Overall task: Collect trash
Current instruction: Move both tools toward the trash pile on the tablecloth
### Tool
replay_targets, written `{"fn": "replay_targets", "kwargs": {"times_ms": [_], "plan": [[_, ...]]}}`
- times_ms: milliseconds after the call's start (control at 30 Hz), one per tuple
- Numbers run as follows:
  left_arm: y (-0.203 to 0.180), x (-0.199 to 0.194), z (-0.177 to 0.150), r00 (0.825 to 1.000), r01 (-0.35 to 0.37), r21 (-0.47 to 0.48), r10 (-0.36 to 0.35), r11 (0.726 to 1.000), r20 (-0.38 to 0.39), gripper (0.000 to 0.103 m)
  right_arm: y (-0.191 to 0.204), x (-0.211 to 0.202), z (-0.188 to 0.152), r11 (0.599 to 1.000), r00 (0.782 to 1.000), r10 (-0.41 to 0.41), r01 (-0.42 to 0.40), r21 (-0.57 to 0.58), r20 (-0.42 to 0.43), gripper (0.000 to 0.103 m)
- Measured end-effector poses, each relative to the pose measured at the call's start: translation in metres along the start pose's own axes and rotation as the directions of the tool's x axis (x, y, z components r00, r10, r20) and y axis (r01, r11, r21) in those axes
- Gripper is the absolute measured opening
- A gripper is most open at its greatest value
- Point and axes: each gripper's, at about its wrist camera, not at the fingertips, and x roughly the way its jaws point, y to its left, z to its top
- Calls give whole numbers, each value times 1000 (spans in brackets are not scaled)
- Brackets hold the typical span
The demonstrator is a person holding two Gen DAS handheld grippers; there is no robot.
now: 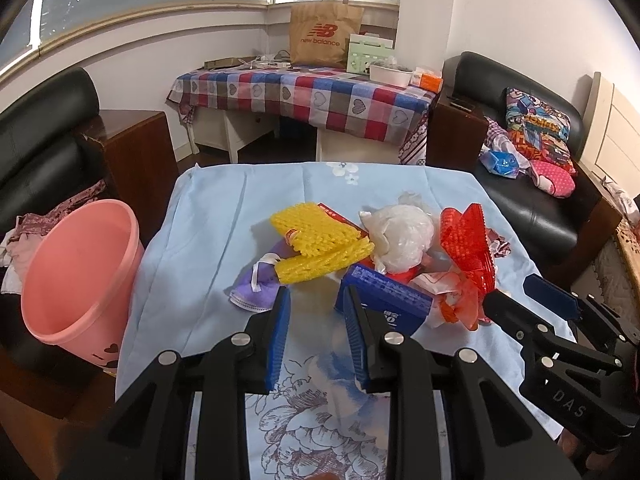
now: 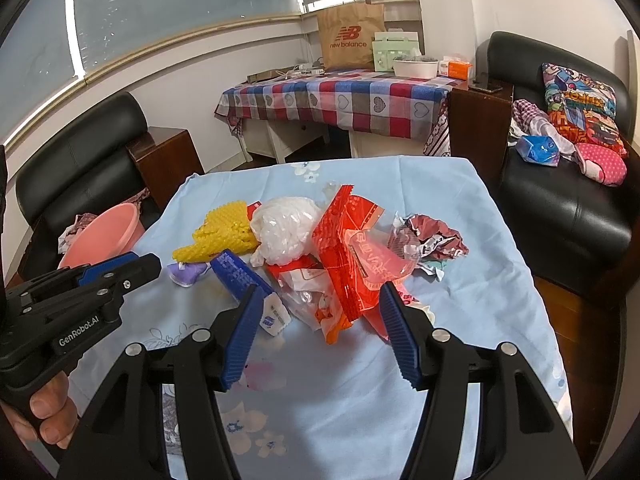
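Left gripper [image 1: 316, 292] spread, empty, hovering short of the trash pile: yellow foam net [image 1: 320, 244], purple mask [image 1: 254, 288], blue box [image 1: 384, 300], white bag [image 1: 402, 236], red wrapper [image 2: 348, 248]. Right gripper [image 2: 318, 292] spread, nothing pinched. Pink bin [image 1: 80, 276] sat left of the table [image 1: 208, 240].

You can read "new balance" with its NB logo on the brown paper bag [image 1: 325, 36], "DAS" on the right gripper [image 1: 532, 292], and "GenRobot.AI" on the left gripper [image 2: 120, 266].
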Motion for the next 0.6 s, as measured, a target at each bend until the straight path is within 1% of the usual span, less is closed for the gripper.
{"fn": "replay_targets", "kwargs": {"times_ms": [600], "plan": [[0, 1, 0, 999, -32, -3, 32, 999, -14, 27, 0, 5, 2, 1000, 1000, 20, -20, 5, -19, 61]]}}
